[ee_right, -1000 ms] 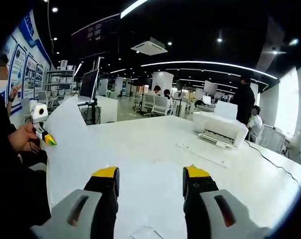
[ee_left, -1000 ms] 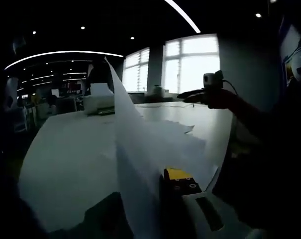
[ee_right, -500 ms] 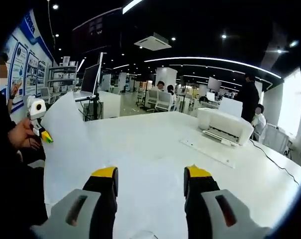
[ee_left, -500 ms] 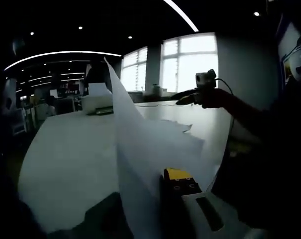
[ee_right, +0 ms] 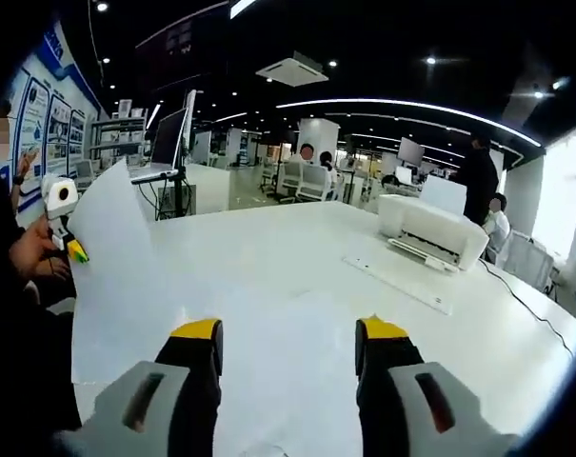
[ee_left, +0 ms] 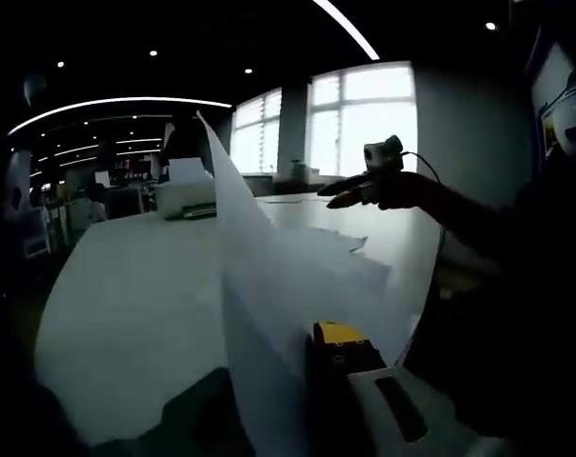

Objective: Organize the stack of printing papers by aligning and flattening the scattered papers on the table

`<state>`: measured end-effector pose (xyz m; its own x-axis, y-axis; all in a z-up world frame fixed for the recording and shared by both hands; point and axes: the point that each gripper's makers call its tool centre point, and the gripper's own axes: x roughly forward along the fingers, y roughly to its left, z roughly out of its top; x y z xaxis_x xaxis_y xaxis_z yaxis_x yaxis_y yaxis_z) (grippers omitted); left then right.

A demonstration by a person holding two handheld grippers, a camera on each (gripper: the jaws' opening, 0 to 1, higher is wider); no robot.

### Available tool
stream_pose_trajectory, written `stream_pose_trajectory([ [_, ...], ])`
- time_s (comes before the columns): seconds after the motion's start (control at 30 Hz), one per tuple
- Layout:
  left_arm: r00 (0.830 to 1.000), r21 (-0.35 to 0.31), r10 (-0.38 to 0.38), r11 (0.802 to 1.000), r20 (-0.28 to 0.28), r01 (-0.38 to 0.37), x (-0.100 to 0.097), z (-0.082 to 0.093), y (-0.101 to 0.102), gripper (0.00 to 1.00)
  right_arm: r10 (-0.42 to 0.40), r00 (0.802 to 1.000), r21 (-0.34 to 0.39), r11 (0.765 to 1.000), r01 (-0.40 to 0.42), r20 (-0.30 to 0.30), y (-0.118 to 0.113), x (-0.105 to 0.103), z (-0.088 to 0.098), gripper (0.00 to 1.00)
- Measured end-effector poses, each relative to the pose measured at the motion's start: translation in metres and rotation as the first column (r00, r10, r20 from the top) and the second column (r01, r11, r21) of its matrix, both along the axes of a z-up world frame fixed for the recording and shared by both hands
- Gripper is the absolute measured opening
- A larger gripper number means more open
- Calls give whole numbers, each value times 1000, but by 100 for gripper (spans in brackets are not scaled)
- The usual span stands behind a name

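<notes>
In the left gripper view a white sheet point(ee_left: 259, 286) stands up steeply from the table, its top corner high. My left gripper point(ee_left: 311, 339) is shut on its lower edge; one yellow-tipped finger point(ee_left: 341, 334) shows and the sheet hides the other. In the right gripper view that same sheet point(ee_right: 116, 238) curls up at the left, where the left gripper point(ee_right: 73, 249) sits in a hand. More loose sheets point(ee_right: 278, 333) lie flat under my right gripper point(ee_right: 289, 329), which is open above them with nothing between its fingers. A hand holds the right gripper point(ee_left: 349, 190) over the table.
A white printer point(ee_right: 430, 228) stands at the far right of the white table point(ee_right: 268, 252), with a flat tray point(ee_right: 397, 281) in front of it. A cable point(ee_right: 530, 319) runs along the right edge. People and desks fill the room behind.
The right gripper has moved further in over the table. The left gripper still holds the sheet upright, hardly changed.
</notes>
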<state>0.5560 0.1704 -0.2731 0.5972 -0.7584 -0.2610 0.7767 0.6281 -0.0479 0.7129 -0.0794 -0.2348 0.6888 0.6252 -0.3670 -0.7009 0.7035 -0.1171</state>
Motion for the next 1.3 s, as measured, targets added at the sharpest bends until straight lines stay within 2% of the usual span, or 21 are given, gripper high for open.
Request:
stream_pose_trajectory([
  [0.27, 1000, 3, 0, 1000, -3, 0, 0, -1, 0, 10, 1, 1000, -7, 1000, -1, -20, 2, 11, -11, 53],
  [0.83, 1000, 10, -3, 1000, 0, 3, 0, 2, 1, 10, -1, 999, -9, 1000, 1, -35, 0, 26, -22, 53],
  [1.3, 1000, 15, -3, 1000, -5, 3, -1, 0, 0, 10, -10, 998, 10, 1000, 11, -55, -1, 41, -36, 54],
])
